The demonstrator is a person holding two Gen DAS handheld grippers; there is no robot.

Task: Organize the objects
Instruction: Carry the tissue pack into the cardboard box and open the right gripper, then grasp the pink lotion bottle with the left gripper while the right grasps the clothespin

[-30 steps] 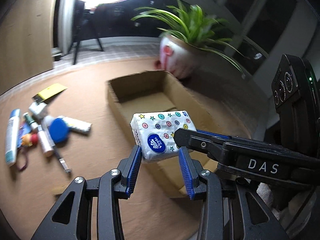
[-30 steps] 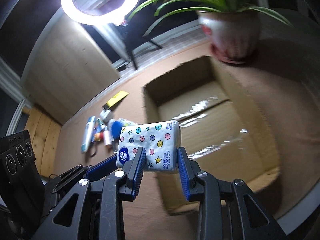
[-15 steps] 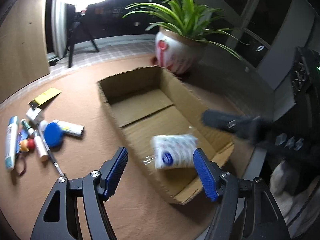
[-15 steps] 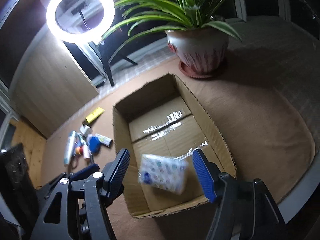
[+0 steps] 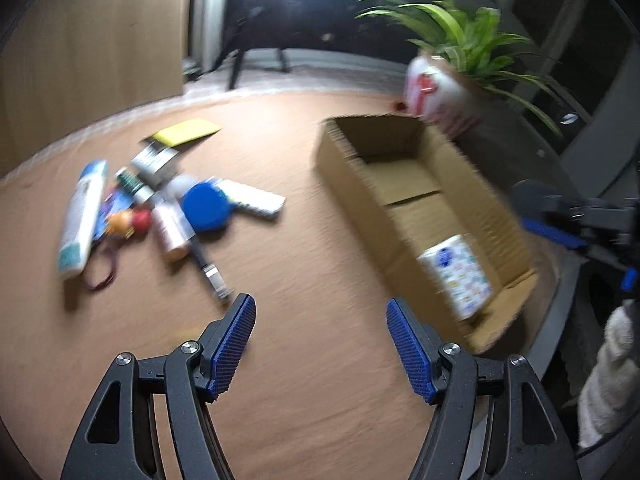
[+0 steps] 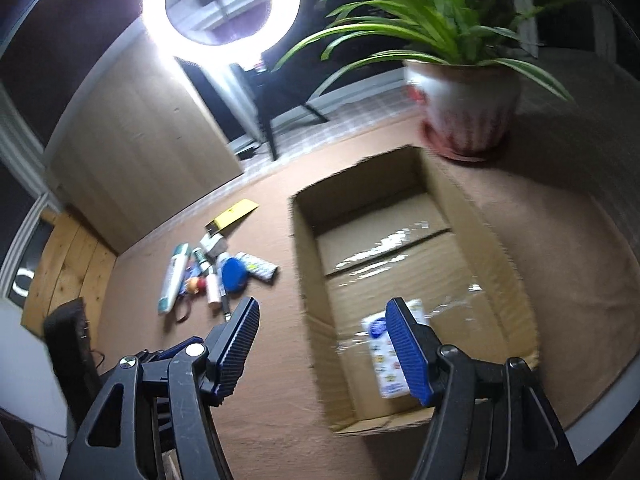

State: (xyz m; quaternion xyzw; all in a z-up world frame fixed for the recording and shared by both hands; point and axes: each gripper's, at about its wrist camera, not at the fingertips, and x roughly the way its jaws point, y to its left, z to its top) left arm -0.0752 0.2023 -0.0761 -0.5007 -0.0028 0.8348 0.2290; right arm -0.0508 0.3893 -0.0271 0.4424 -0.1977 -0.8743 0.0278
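Note:
A white tissue pack with coloured dots (image 5: 456,276) lies in the near end of the open cardboard box (image 5: 348,184); it also shows in the right wrist view (image 6: 384,356), inside the box (image 6: 304,264), partly behind a finger. My left gripper (image 5: 320,336) is open and empty above the brown table, left of the box. My right gripper (image 6: 320,340) is open and empty above the box's near left wall. A pile of small items lies on the table: a white tube (image 5: 80,220), a blue round lid (image 5: 206,207), a pen (image 5: 208,268), a yellow packet (image 5: 186,132).
A potted spider plant (image 6: 464,108) stands behind the box. A ring light (image 6: 220,0) on a stand glows at the back. The pile also shows in the right wrist view (image 6: 212,272). The table's rounded edge runs just right of the box.
Both grippers let go of the tissue pack, which dropped into the box. Both then opened wide and pulled back; the left one swung left toward the pile.

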